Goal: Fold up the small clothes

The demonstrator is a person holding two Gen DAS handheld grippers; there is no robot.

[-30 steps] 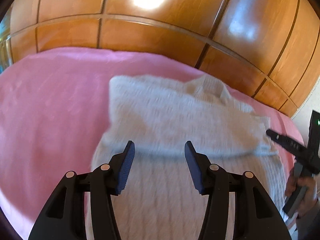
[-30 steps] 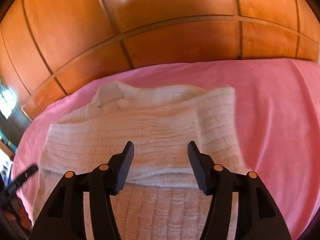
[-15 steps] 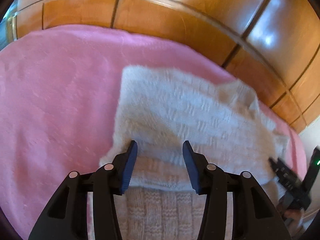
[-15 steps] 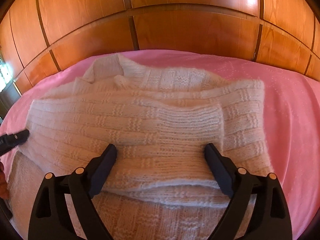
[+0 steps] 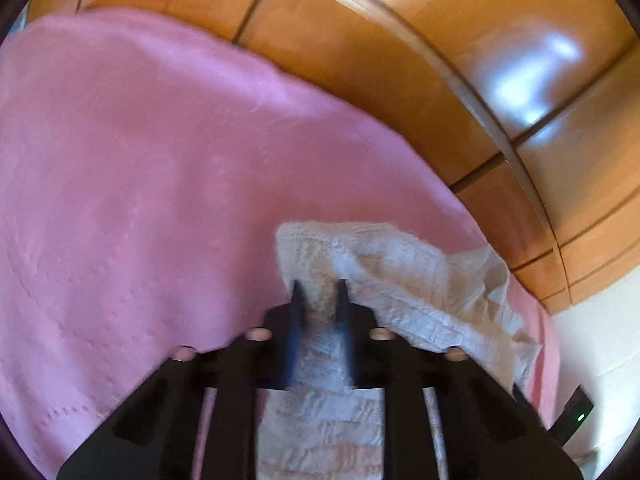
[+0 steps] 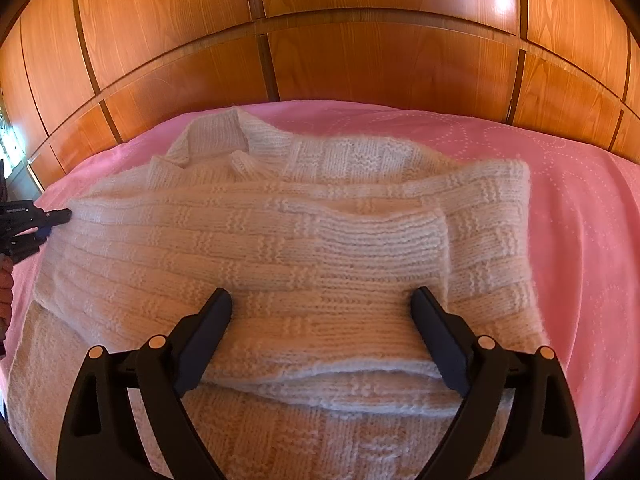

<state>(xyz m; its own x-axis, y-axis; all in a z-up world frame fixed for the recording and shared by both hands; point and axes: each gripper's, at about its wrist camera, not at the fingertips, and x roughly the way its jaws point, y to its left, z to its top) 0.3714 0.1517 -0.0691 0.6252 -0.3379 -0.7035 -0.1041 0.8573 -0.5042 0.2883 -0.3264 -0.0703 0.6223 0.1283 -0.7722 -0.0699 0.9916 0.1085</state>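
1. The left hand-held gripper (image 5: 319, 290) pinches the sweater (image 6: 280, 248) edge narrowly; thick knit could slip out mid-fold.
2. The sweater lies on the pink bed (image 6: 580, 200).
3. The right hand-held gripper (image 6: 322, 308) gapes wide, empty; a lopsided fold may result.

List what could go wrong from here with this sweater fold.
1. The left claw pinches only a small bunch at the edge of the white knit sweater; lifting by that could stretch the loose knit or let it slip out.
2. The right claw is open over the folded layers, holding nothing, so a one-sided pull could drag them askew.
3. The sweater might also drag across the pink bedspread and undo the fold.
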